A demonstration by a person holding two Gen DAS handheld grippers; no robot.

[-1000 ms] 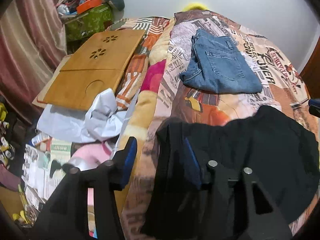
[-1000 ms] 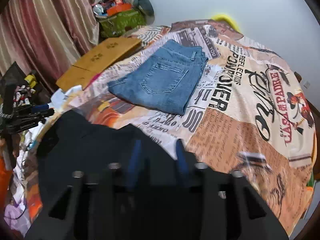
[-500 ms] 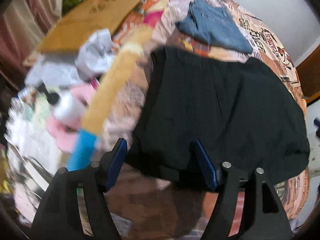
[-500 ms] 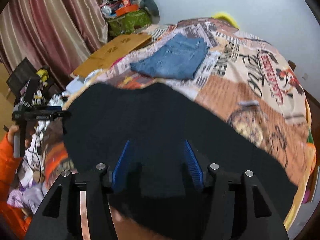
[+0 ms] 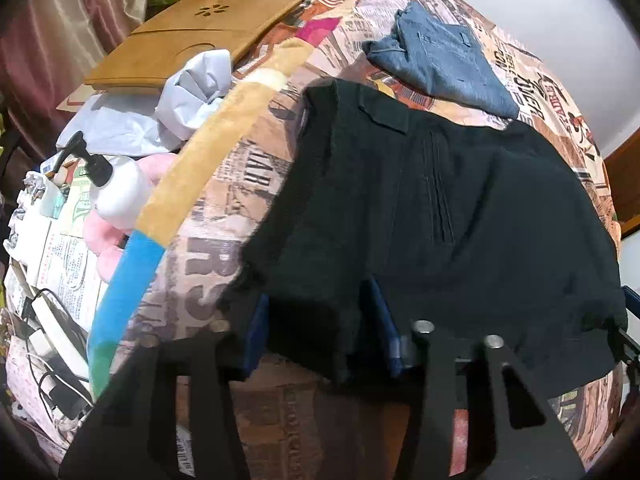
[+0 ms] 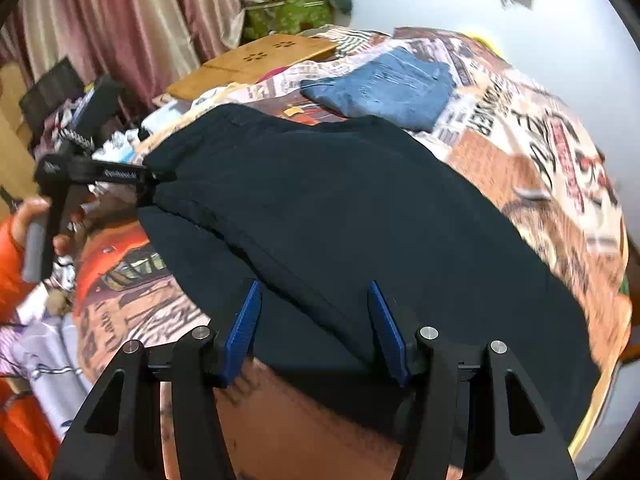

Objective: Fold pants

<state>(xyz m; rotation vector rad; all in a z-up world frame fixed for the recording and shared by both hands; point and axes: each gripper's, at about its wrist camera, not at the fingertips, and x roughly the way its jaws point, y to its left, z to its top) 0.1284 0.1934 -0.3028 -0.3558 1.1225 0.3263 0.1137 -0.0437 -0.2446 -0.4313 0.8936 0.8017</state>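
Note:
Black pants [image 5: 440,208] lie spread across the printed bedspread; they also show in the right wrist view [image 6: 360,208]. My left gripper [image 5: 316,332] stands at the near left hem with cloth bunched between its blue pads. In the right wrist view the left gripper [image 6: 154,178] touches the pants' left edge. My right gripper [image 6: 316,328] is open, its blue pads wide apart over the near edge of the pants, holding nothing.
Folded blue jeans [image 5: 440,60] lie beyond the black pants, also in the right wrist view [image 6: 384,88]. A wooden lap tray [image 5: 192,36], white cloth, a pump bottle [image 5: 116,188] and clutter sit off the bed's left side. Curtains hang at the left.
Both grippers have pulled back toward the near edge of the bed. The left gripper's pads have closed in on the left hem. The right gripper's pads have spread wider.

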